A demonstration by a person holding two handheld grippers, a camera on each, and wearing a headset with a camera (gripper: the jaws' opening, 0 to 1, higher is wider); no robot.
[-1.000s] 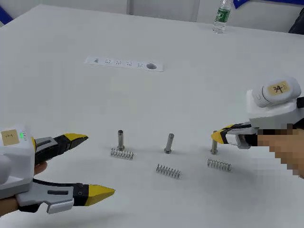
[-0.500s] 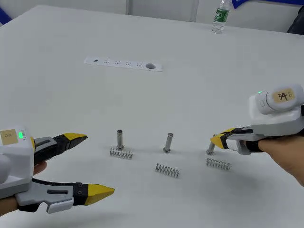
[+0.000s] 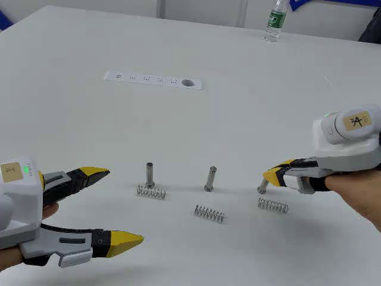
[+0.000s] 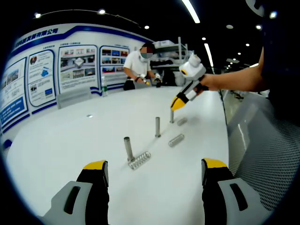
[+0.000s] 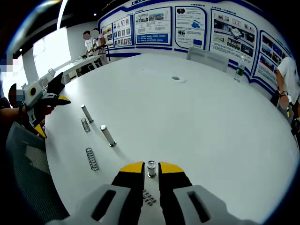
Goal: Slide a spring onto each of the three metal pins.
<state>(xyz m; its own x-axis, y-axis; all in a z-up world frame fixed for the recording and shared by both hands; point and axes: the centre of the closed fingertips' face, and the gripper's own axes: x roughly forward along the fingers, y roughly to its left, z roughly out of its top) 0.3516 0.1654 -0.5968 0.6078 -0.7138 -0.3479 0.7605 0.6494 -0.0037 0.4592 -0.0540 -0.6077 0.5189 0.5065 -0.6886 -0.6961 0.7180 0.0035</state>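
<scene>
My right tongs [image 5: 151,166] are closed on the top of the right pin [image 3: 262,187]. In the head view this pin leans a little instead of standing straight. My left tongs [image 3: 124,206] hang wide open and empty over the near left of the surface [image 3: 250,119], well apart from the parts.

The middle pin [image 3: 211,178] and the left pin [image 3: 150,175] stand upright and bare. All three springs lie flat on the surface. The left spring [image 3: 151,192] is at the foot of its pin, and I cannot tell whether it touches. The middle spring [image 3: 209,214] lies nearer to me than its pin, with a clear gap. The right spring [image 3: 273,206] sits just near of the pin I am holding.

No pin carries a spring yet, so I judge the task to be at its start, with the right pin being taken in hand first. Next, I think my left tongs must cross over and pinch the right spring lightly enough not to crush its coils. Its bore then has to line up with a free end of the pin. My right tongs cover the top, so that grip may need to shift.
</scene>
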